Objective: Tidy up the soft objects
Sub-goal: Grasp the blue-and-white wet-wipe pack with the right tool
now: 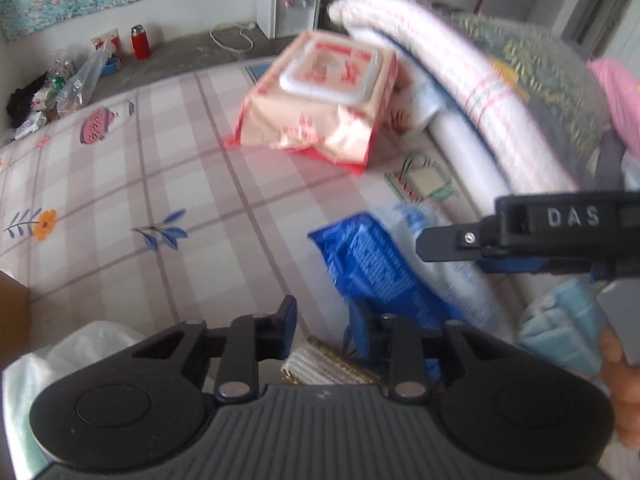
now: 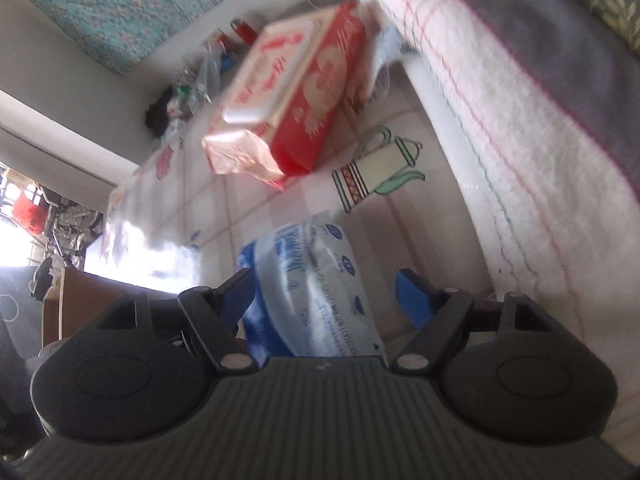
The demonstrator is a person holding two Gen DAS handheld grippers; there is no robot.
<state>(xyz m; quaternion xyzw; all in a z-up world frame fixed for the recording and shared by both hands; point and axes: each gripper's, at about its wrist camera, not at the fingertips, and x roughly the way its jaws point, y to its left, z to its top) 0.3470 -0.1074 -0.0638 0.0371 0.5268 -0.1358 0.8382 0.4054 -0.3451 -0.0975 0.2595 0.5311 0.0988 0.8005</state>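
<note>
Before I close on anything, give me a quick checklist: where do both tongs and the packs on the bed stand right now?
1. Right tongs open around the blue-and-white pack: ok; the pack lies between the fingers, with a gap on one side.
2. Left tongs grip: cannot tell; a small striped packet sits between the narrow jaws, and contact is unclear.
3. Red wipes pack clear of both tongs: ok; it lies further off on the bed sheet.
4. Room beside the folded white towel: ok; bare sheet shows between it and the right tongs.
5. Sharp views: not ok; both are blurred.
</note>
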